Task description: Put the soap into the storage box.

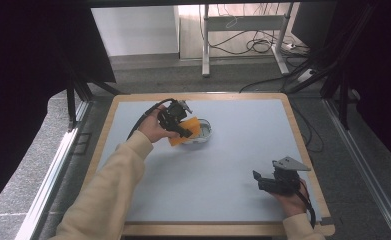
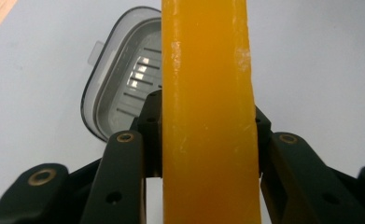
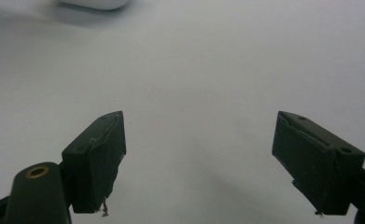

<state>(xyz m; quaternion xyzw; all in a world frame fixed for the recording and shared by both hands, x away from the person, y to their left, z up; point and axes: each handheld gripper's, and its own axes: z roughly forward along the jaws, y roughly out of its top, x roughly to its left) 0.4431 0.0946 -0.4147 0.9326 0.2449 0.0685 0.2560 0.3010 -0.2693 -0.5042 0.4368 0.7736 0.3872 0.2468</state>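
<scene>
**Left claw clamped on orange slab over the tray; right claw wide and idle**

From the high view I see the table [image 1: 233, 165], grey top with a wooden rim, taking up most of the frame.

Left arm: cream sleeve [image 1: 118, 185] runs up from the bottom edge to the hand [image 1: 153, 129], which holds the left gripper [image 1: 182, 129] at the table's far left-centre.

Orange slab [image 1: 187, 131]: sits between the left jaws, pinched on both flat faces. In the left gripper view I'm looking at it edge-on [image 2: 208, 116]; it runs from the bottom of frame straight up past the jaw tips and out the top. Jaws narrow, tight against it.

Grey tray [image 1: 203, 131]: shallow, rounded corners, on the table just under and beyond the slab. In the left gripper view its ribbed inside [image 2: 124, 79] shows left of the slab, behind the jaw tips. Can't tell if slab touches tray.

Right gripper [image 1: 261, 181]: near right corner, well apart from the slab, held by the right hand [image 1: 293, 202]. Right gripper view shows jaws spread wide with bare table between them.
</scene>
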